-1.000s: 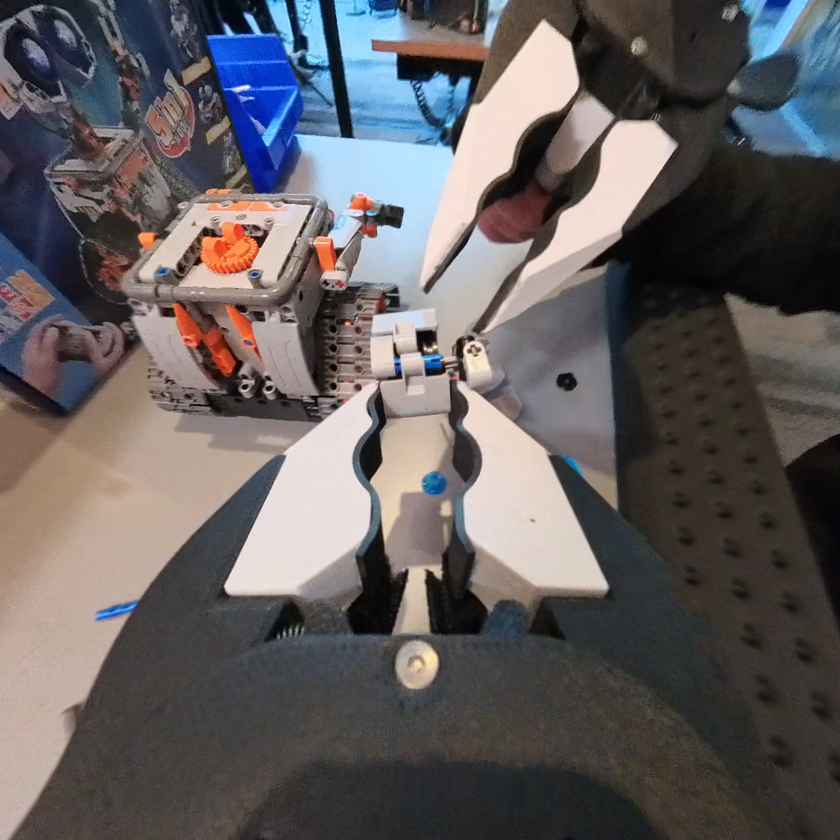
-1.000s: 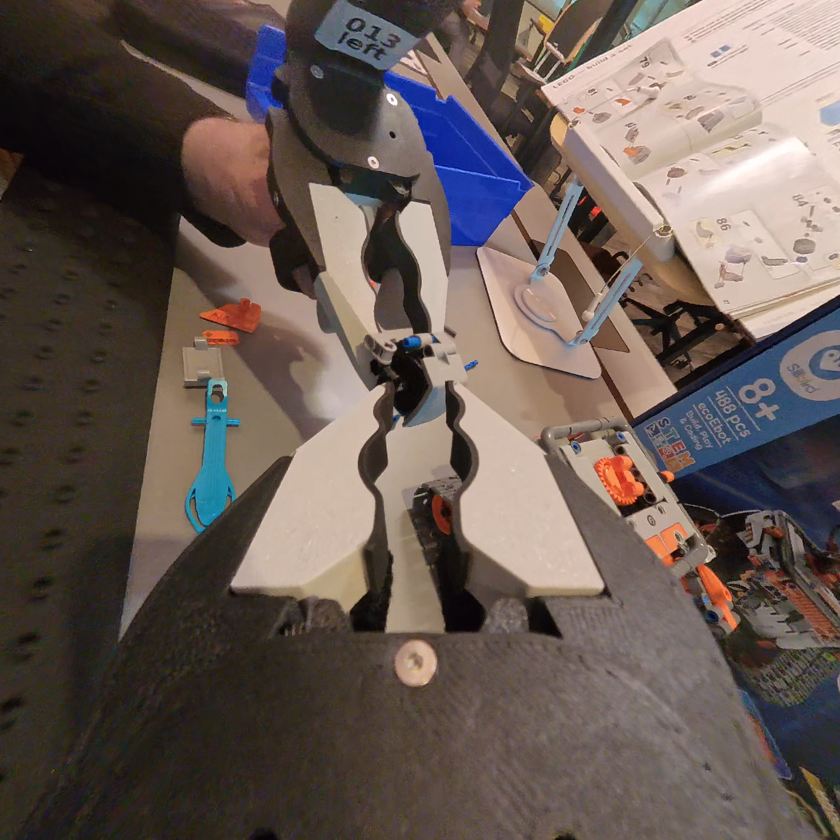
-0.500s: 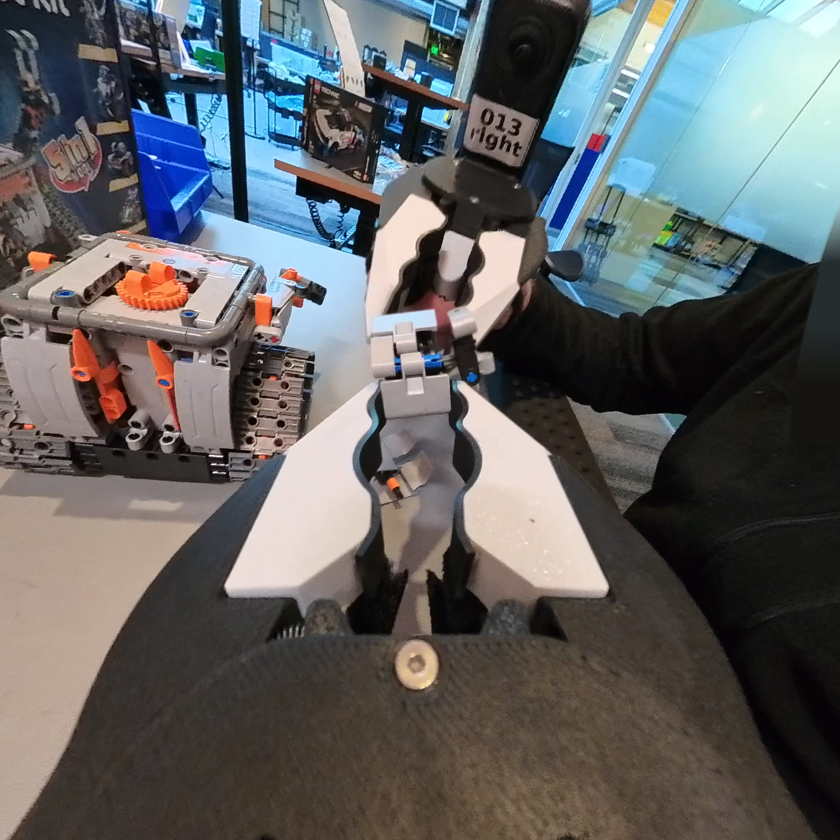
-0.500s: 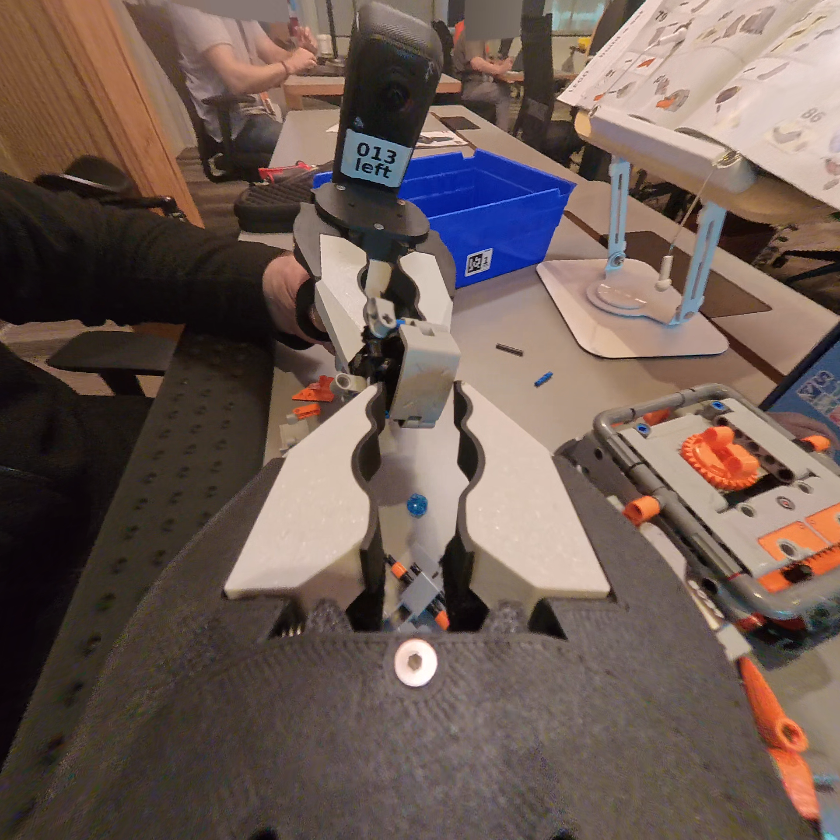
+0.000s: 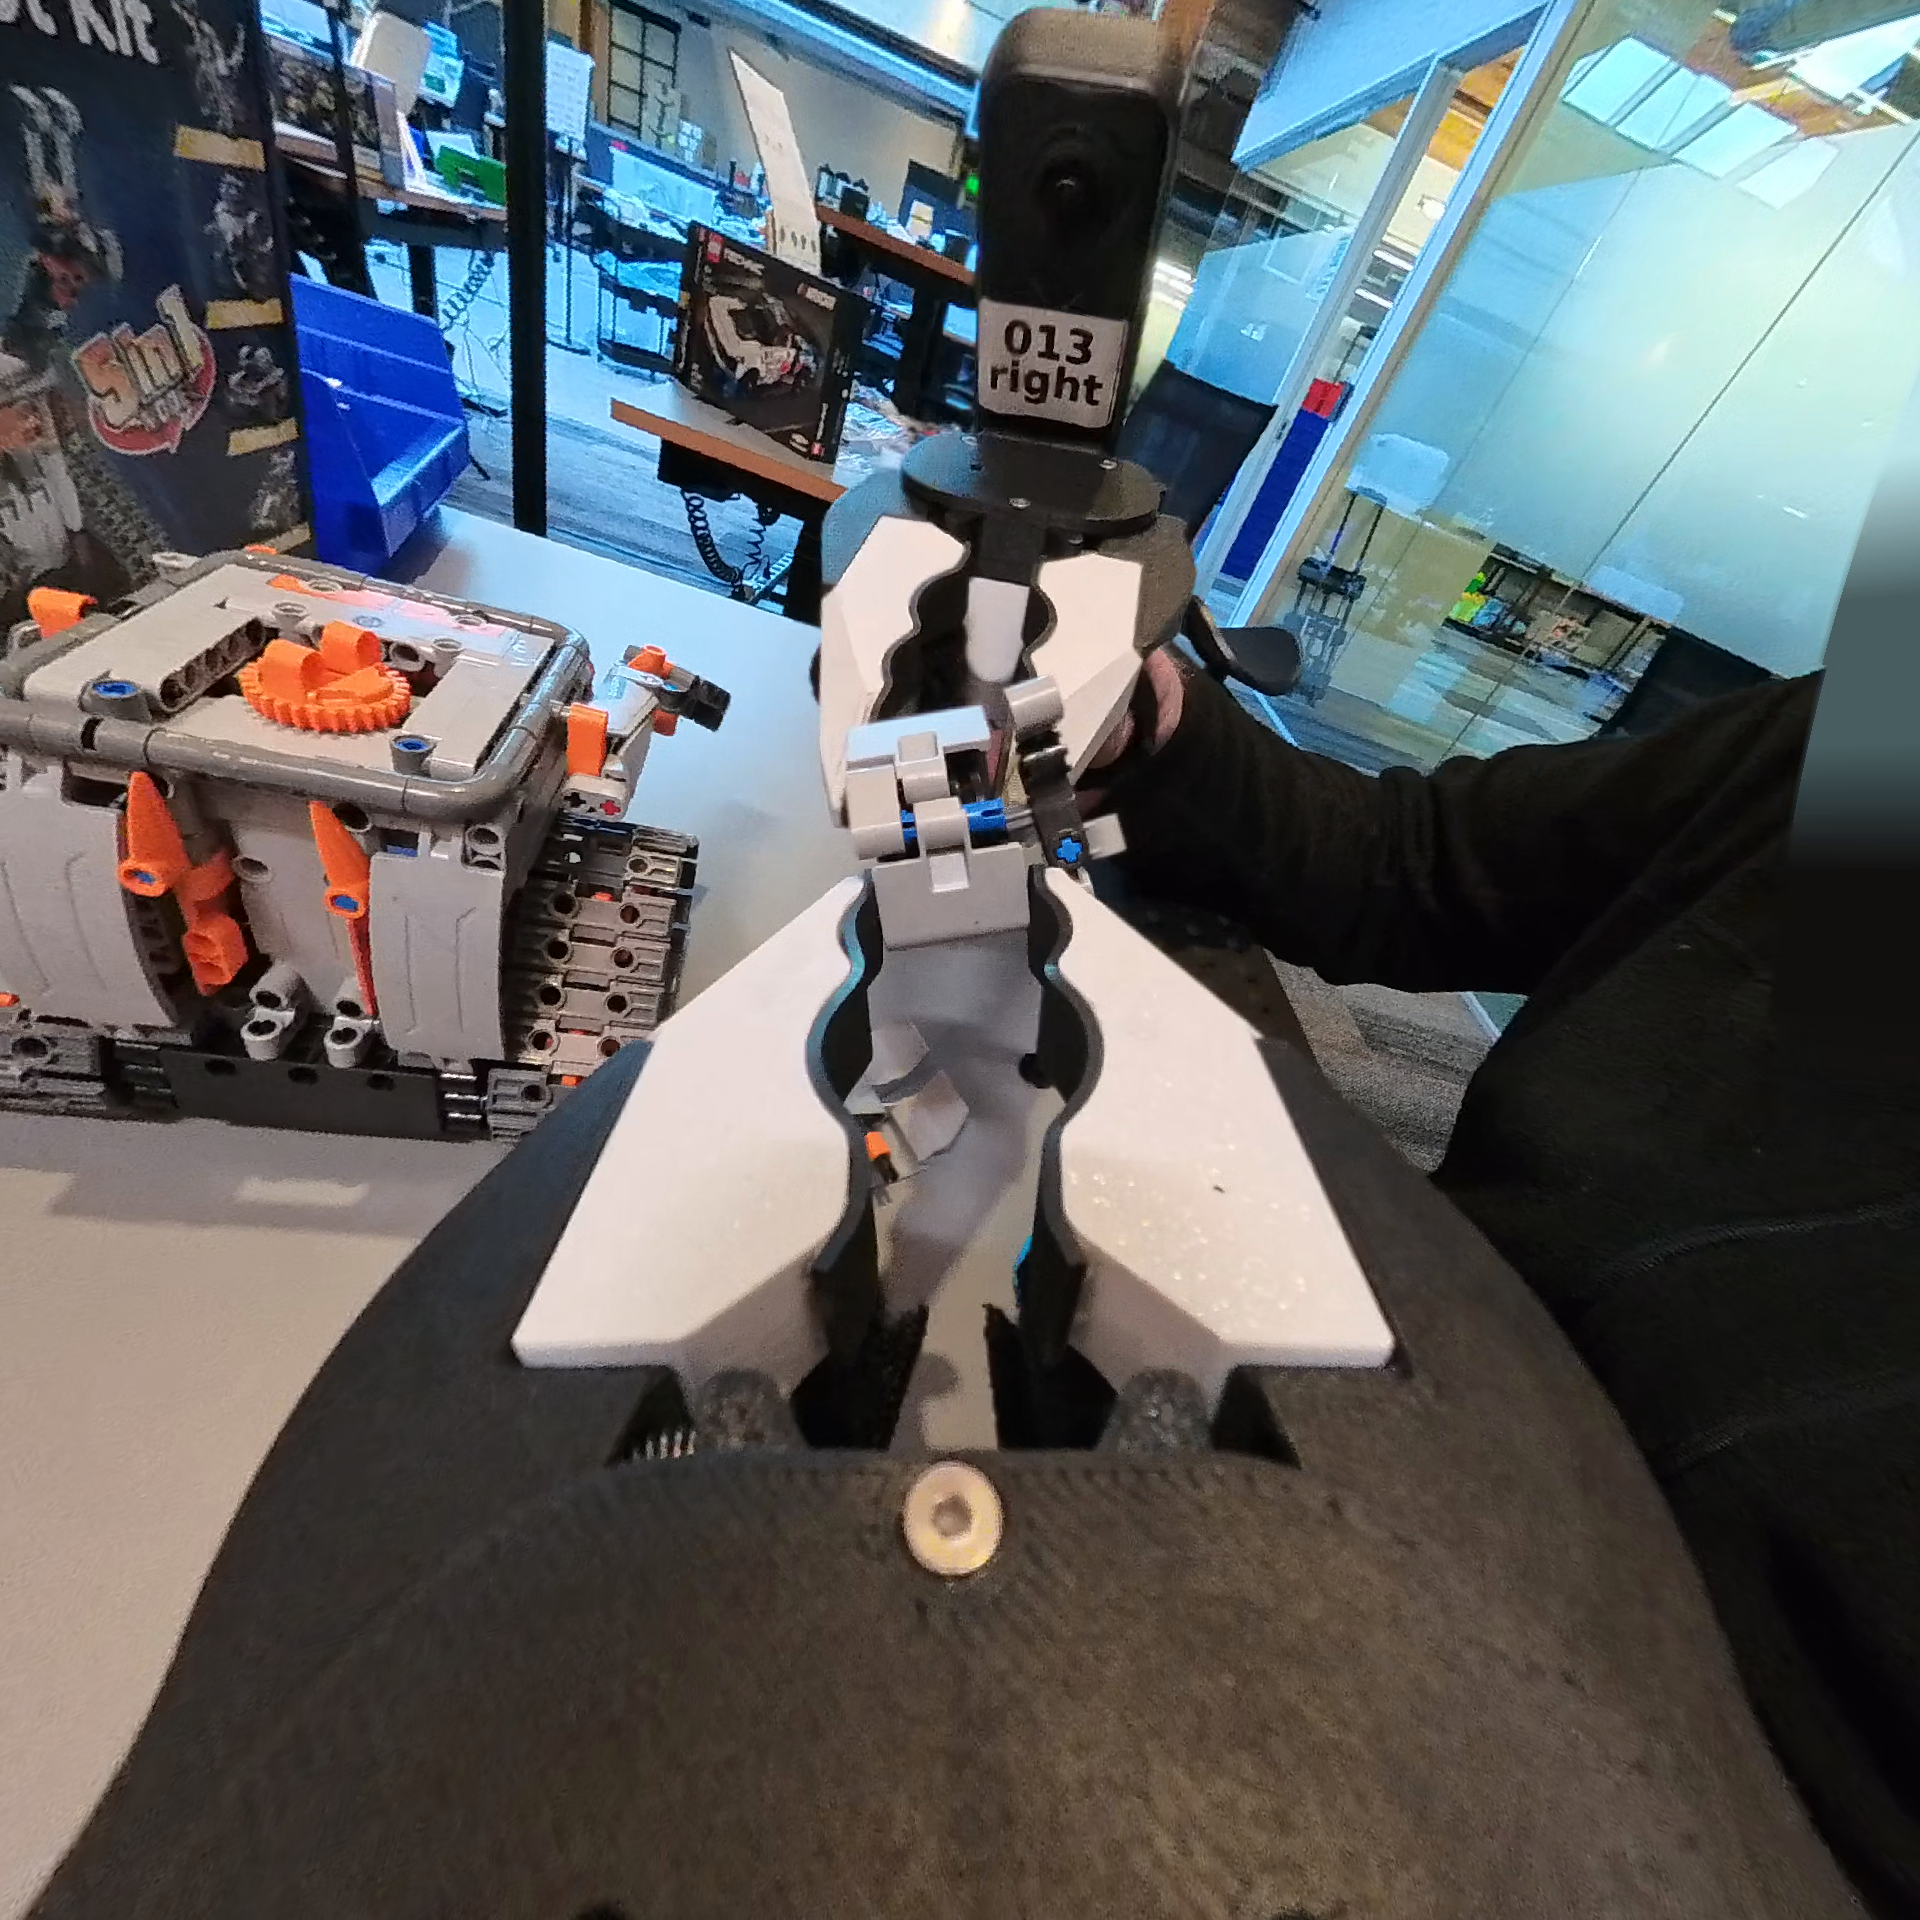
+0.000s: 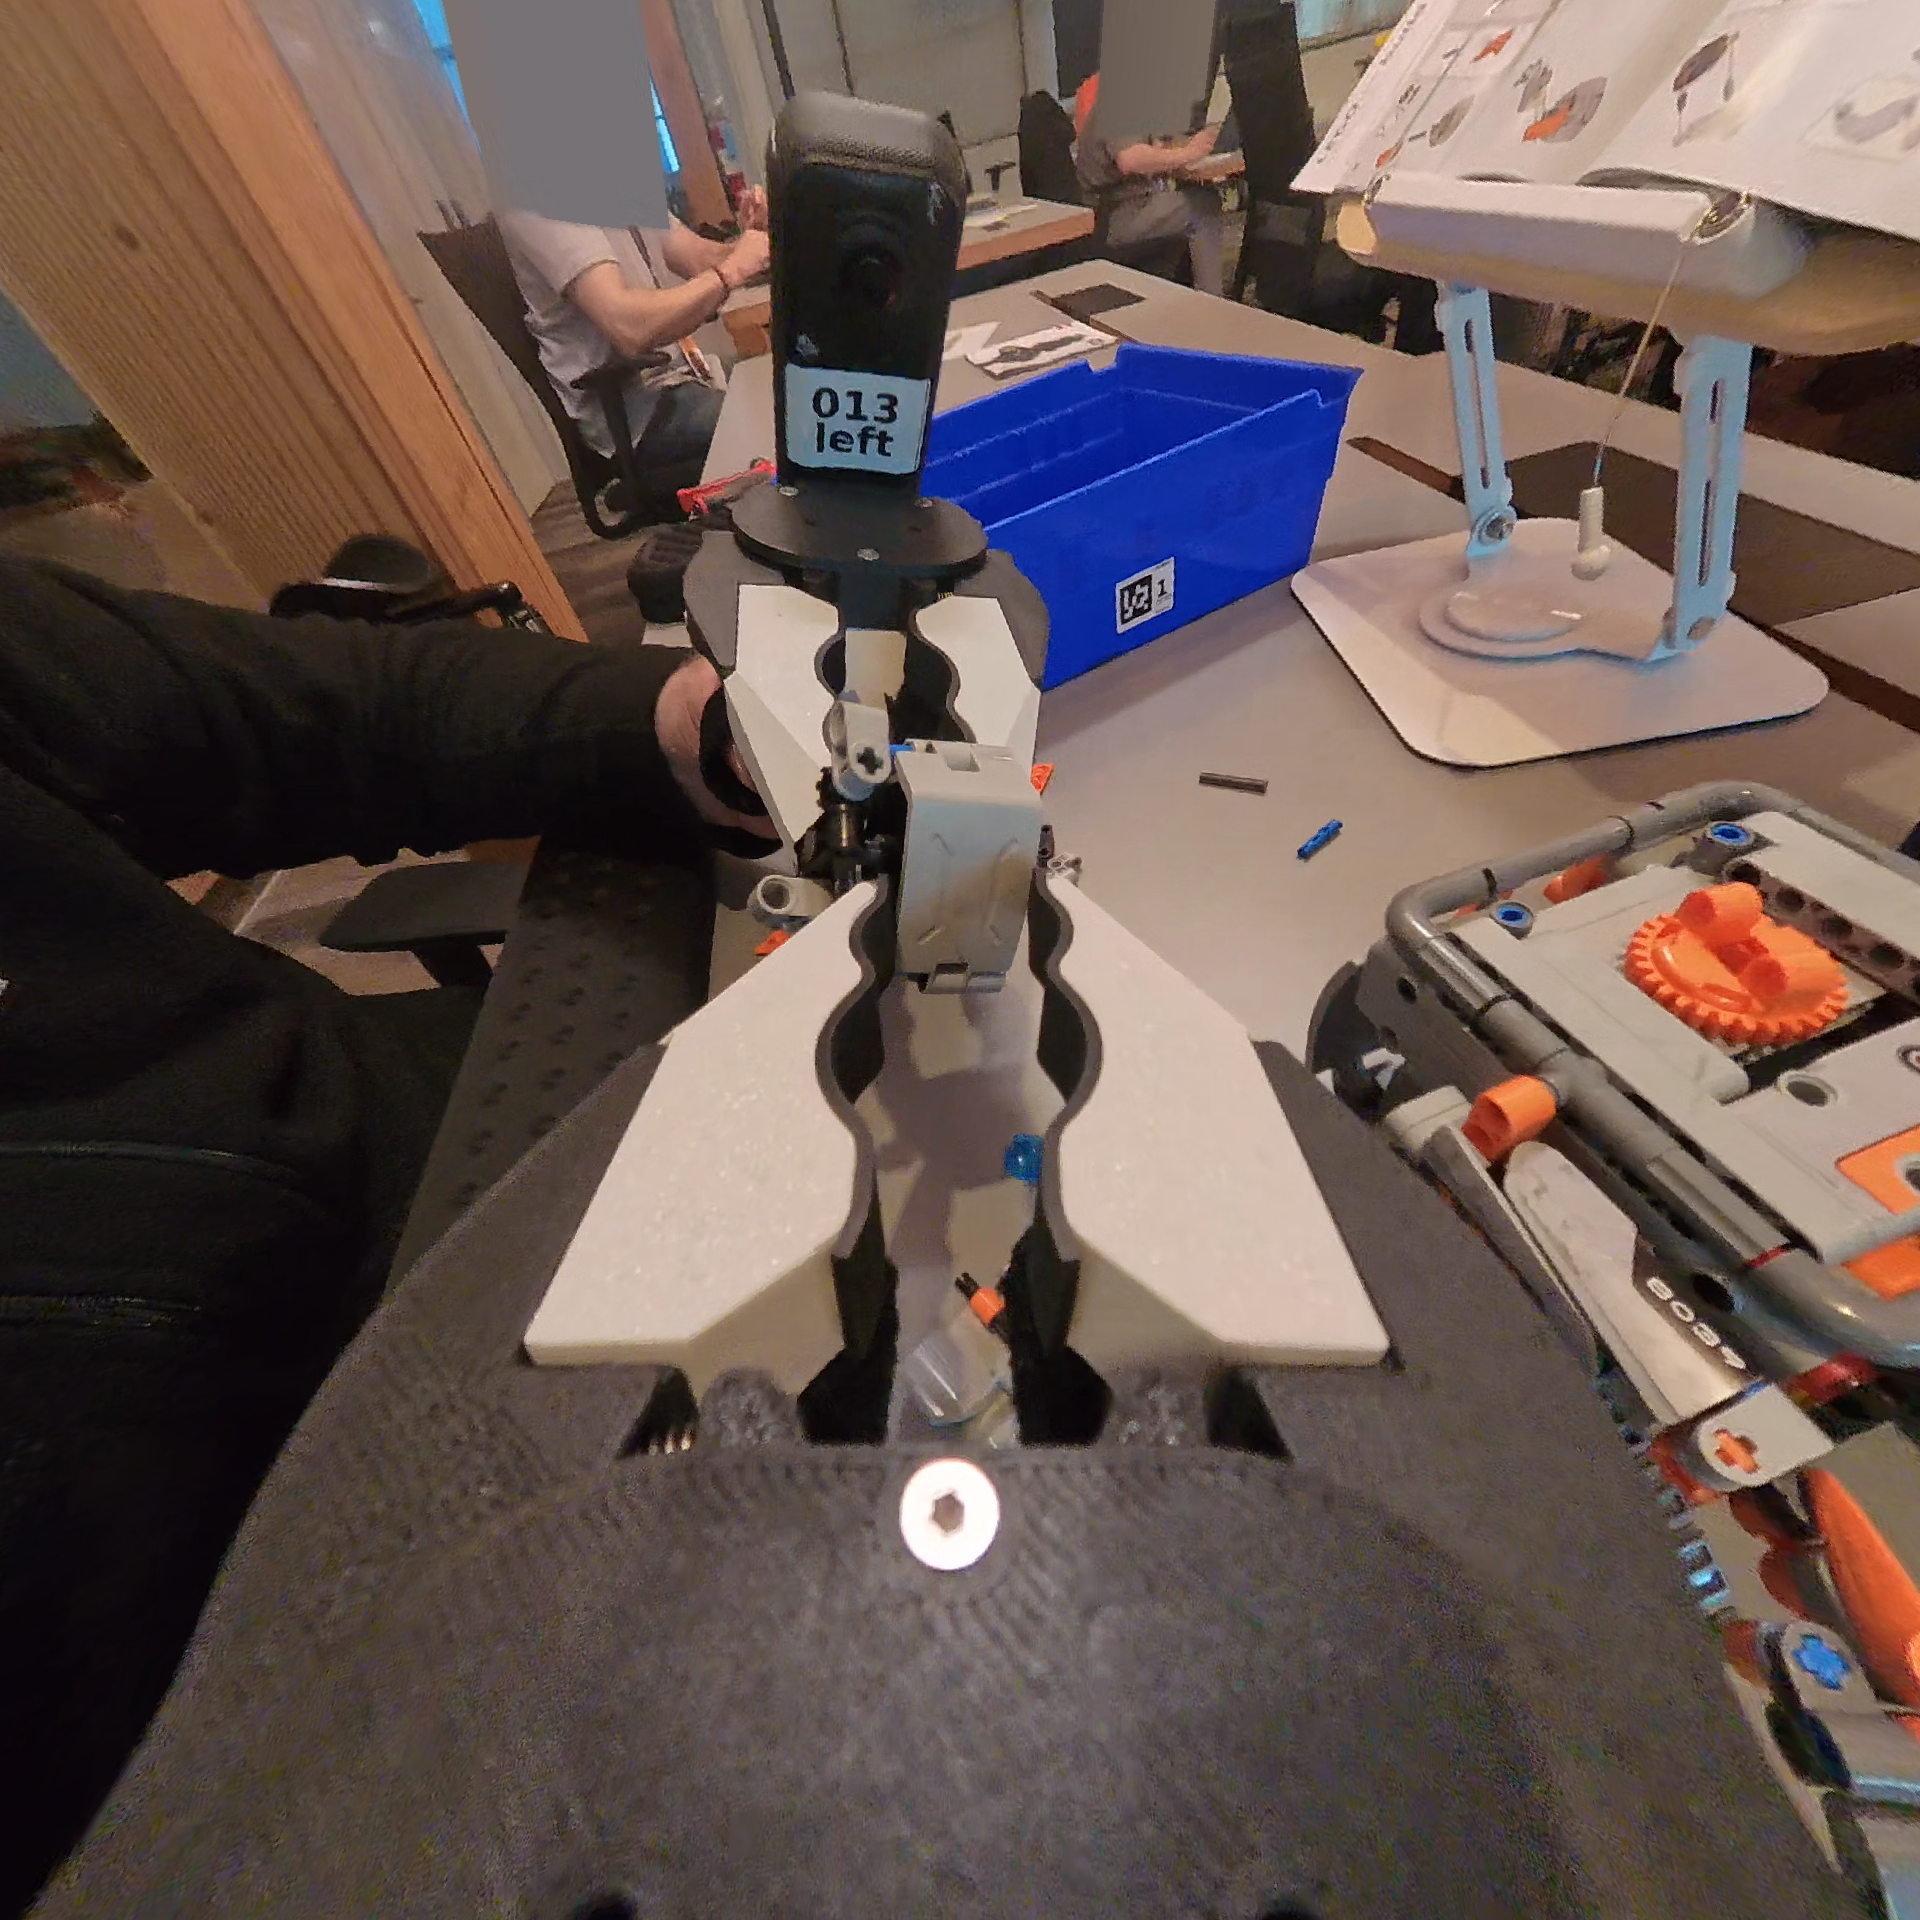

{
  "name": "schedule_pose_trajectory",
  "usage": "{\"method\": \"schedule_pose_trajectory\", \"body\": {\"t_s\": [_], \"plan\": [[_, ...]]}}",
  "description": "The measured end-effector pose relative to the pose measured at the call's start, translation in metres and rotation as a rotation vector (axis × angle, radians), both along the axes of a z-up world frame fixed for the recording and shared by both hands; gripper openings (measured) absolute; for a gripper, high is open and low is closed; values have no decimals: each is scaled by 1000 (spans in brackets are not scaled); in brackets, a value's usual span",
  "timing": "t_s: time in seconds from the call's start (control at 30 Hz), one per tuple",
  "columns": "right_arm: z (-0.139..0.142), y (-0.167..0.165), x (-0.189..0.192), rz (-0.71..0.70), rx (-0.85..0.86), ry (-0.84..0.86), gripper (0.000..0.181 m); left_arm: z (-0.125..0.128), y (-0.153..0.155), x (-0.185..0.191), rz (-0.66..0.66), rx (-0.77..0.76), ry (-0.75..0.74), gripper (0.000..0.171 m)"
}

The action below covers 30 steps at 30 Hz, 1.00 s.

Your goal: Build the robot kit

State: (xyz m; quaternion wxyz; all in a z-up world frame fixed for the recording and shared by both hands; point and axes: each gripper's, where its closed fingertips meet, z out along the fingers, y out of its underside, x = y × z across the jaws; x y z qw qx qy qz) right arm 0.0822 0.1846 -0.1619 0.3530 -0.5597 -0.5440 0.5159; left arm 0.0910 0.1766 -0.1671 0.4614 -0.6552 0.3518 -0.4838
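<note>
A small grey brick assembly [image 5: 940, 883] with a blue axle and a white connector is held in the air between both grippers. My left gripper [image 5: 951, 899] is shut on its lower grey block. My right gripper [image 6: 961, 904] faces the left one tip to tip and is shut on the assembly's grey panel [image 6: 966, 862]. In the left wrist view the right gripper [image 5: 961, 769] stands just beyond the assembly; in the right wrist view the left gripper [image 6: 894, 779] does the same. A large grey tracked brick model [image 5: 312, 831] with an orange gear sits on the table beside them [image 6: 1662, 1039].
A blue bin [image 6: 1143, 499] and a white book stand [image 6: 1558, 644] with an open booklet stand farther back. A blue pin [image 6: 1320, 838], a black axle [image 6: 1232, 782] and a blue stud [image 6: 1023, 1155] lie on the table. A black perforated mat [image 6: 582, 997] borders it. Printed boxes [image 5: 114, 312] stand behind the model. Less than 4 cm separates the two grippers' tips.
Both grippers have tilted up from looking down at the table to facing each other level. The right gripper has closed in on the assembly that the left one holds.
</note>
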Motion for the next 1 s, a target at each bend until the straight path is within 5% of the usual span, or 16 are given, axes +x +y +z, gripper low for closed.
{"method": "schedule_pose_trajectory", "body": {"t_s": [0.17,0.33,0.57,1.0], "plan": [[11,23,7,-165,115,17,36,7,16,-12,135,43,7,25],[30,7,10,-142,199,84,23,16,33,-29,326,138,45,25],[26,10,-4,-198,114,105,18,20,38,-28,552,477,363,24],[34,14,1,-233,115,168,7,35,32,-13,677,738,552,24]]}}
